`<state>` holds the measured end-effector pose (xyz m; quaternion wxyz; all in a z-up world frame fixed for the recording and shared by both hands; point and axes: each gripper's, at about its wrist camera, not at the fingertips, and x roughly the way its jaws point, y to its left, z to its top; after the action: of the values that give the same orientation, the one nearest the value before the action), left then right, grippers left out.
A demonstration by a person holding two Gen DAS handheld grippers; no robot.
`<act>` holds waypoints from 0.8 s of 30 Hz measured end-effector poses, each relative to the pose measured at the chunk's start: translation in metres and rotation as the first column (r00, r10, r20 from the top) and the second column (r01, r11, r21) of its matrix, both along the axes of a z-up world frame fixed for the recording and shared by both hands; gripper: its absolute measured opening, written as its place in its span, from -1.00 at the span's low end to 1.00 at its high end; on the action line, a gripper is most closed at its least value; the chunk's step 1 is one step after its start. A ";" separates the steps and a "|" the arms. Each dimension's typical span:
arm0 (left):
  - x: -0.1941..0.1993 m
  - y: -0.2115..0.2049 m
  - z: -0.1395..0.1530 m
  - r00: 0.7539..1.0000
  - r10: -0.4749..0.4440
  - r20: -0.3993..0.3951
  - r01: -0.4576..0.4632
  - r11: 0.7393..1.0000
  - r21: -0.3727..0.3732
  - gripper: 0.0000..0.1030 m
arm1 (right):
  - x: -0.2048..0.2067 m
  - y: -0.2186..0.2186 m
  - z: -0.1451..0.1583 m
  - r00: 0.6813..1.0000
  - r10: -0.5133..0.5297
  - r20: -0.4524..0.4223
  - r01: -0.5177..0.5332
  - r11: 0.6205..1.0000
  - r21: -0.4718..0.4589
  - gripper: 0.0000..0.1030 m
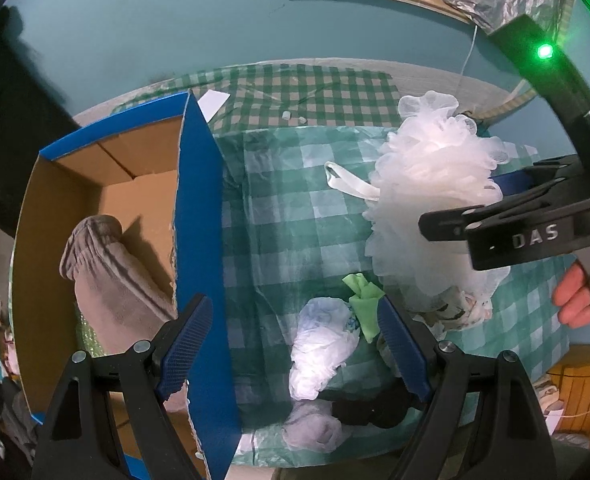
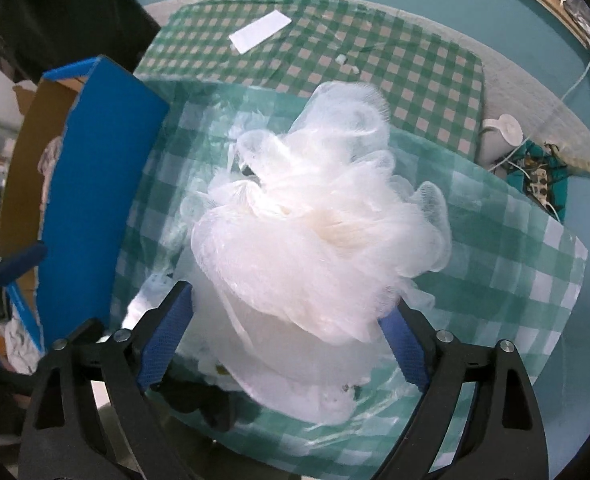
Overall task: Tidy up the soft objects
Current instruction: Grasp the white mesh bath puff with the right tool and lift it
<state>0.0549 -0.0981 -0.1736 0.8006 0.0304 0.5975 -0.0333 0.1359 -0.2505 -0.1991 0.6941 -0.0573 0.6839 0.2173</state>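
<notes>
- The right tool point(image 2: 285, 348) stands spread wide around a white mesh bath pouf point(image 2: 315, 232) on the checked counter point(image 2: 515, 280); whether its pads press it cannot be told.
- The left tool point(image 1: 295, 344) is spread, nothing pinched, astride the blue box wall point(image 1: 199, 200).
- A grey sock point(image 1: 111, 280) lies inside the box.

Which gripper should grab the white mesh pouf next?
Right. The right gripper has open jaws straddling the mesh pouf; the left gripper hangs over the blue box wall.

Both wrist views look steeply down, close; sharing the loofah point(image 1: 435, 184).
</notes>
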 end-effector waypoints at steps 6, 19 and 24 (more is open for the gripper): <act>0.002 0.000 -0.008 1.000 -0.002 -0.002 0.002 1.000 0.009 0.66 | 0.003 0.006 -0.017 1.000 0.011 -0.011 -0.012 0.999 -0.035 0.81; 0.013 -0.005 -0.026 1.000 -0.008 -0.001 0.008 1.000 0.006 0.65 | 0.011 0.005 -0.051 0.998 -0.005 -0.065 0.000 0.997 -0.073 0.84; 0.020 -0.009 -0.034 0.999 -0.037 -0.006 0.038 0.999 0.038 0.65 | 0.009 0.007 -0.058 0.998 0.003 -0.065 -0.009 0.996 -0.091 0.84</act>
<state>0.0752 -0.1068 -0.2075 0.7974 0.0567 0.5996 -0.0370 0.1449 -0.2434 -0.2566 0.6674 -0.0841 0.7152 0.1897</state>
